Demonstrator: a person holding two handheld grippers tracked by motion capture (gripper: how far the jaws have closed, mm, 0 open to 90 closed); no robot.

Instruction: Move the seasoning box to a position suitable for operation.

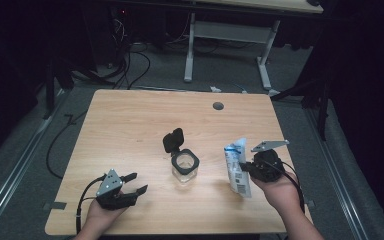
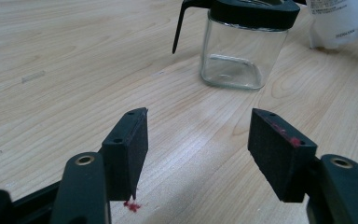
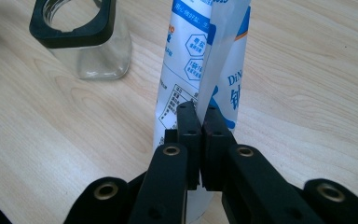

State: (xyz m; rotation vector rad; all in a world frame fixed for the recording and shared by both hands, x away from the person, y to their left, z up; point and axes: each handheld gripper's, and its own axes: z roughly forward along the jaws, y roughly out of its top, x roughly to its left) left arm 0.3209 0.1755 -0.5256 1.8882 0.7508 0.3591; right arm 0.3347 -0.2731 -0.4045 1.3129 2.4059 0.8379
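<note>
Right claw (image 3: 200, 122) pinches the white pouch (image 3: 200, 56) beside the open glass jar (image 3: 86, 42); left claw (image 2: 198, 140) gapes empty.

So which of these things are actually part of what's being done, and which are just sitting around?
In use:
- white and blue pouch, pinched in the right tool
- open glass jar with its flip lid up
- left tool, open, empty

Just lying about:
- grey hole cap in the table
- floor cables
</note>
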